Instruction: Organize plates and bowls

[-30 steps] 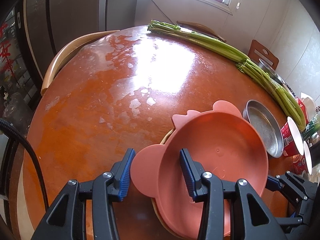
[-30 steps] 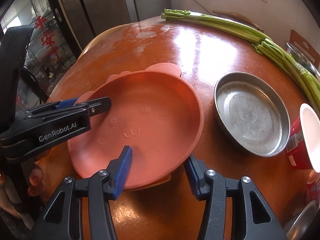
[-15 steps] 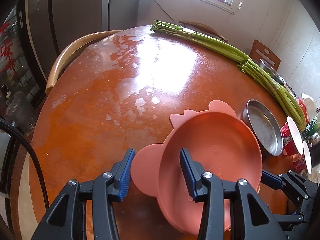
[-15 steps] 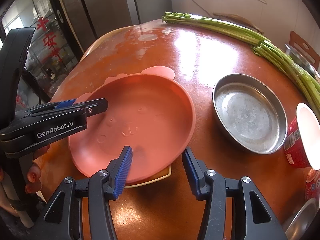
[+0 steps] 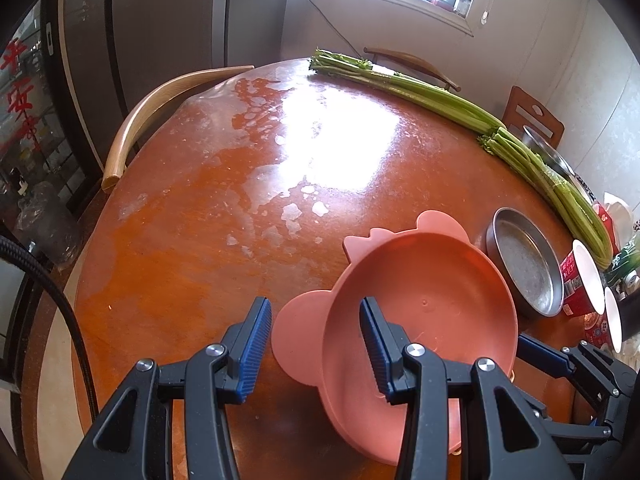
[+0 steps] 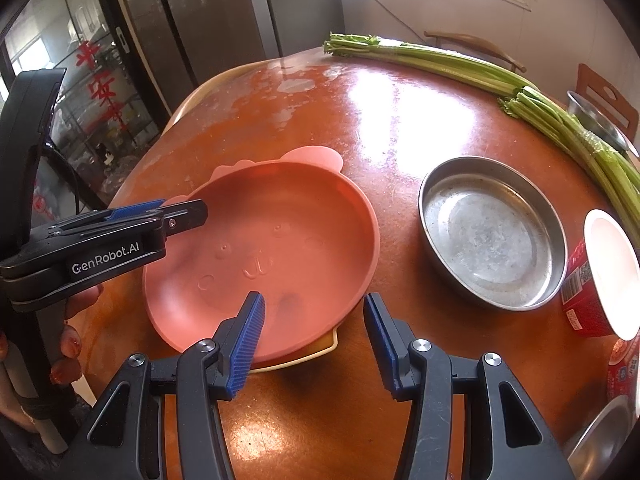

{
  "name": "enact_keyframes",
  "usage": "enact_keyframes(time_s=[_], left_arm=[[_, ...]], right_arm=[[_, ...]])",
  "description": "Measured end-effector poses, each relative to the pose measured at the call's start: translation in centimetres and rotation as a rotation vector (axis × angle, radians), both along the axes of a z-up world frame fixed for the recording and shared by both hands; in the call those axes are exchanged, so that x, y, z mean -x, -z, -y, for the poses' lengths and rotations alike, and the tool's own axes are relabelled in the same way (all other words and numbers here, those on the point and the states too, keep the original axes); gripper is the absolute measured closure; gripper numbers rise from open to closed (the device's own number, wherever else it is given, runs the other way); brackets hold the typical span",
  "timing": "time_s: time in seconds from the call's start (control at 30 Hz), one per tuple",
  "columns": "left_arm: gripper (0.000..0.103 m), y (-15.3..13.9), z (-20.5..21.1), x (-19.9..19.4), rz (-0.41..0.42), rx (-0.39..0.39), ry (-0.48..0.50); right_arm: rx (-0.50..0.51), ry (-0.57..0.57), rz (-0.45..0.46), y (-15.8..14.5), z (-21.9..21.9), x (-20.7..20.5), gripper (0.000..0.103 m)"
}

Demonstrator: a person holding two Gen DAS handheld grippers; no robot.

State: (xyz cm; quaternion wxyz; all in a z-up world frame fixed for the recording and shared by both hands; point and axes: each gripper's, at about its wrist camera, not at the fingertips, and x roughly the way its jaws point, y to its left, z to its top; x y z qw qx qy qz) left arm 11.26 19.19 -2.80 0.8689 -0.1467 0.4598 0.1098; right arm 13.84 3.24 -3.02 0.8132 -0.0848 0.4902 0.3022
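Observation:
A pink animal-shaped plate (image 5: pixel 420 312) (image 6: pixel 280 248) rests on a cream plate (image 6: pixel 316 354) whose edge shows beneath it. My left gripper (image 5: pixel 316 344) is open, its fingers straddling the pink plate's ear tab without closing on it; it also shows in the right wrist view (image 6: pixel 160 216). My right gripper (image 6: pixel 314 338) is open, fingers over the pink plate's near rim; it also shows in the left wrist view (image 5: pixel 540 356). A round steel dish (image 6: pixel 490 232) (image 5: pixel 526 262) sits to the right of the plates.
The round red-brown table (image 5: pixel 200 220) carries long celery bunches (image 5: pixel 460 108) (image 6: pixel 520 88) along its far and right side. Red paper cups (image 6: pixel 600 276) (image 5: pixel 582 284) stand right of the steel dish. Another steel bowl (image 6: pixel 600 440) is at the lower right. A wooden chair back (image 5: pixel 160 108) stands at the left.
Both grippers have pulled back and risen from the pink plate, which now looks smaller and lies on the cream plate. Both jaws stayed open.

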Motion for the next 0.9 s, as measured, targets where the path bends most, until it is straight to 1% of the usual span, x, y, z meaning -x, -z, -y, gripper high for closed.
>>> enact_keyframes(time_s=[0.33,0.57,0.73,0.9], left_arm=[[0.057,-1.3,0.0,1.0,0.027,-0.006,-0.007],[0.057,-3.3,0.7,1.7,0.064,-0.027,0.005],[0.057,-4.8,2.1,1.7,0.083,-0.044,0.043],[0.057,-6.1,4.4,1.2,0.101,-0.066,0.110]], right_arm=[[-0.029,0.016,0.031,-1.4,1.0,0.7,0.049],[-0.071,0.067,0.067,-3.1,2.7,1.1,0.049],[-0.100,0.114,0.077,-4.3,4.9,1.2,0.049],[-0.130,0.174,0.077,-4.9,7.3,1.3,0.049]])
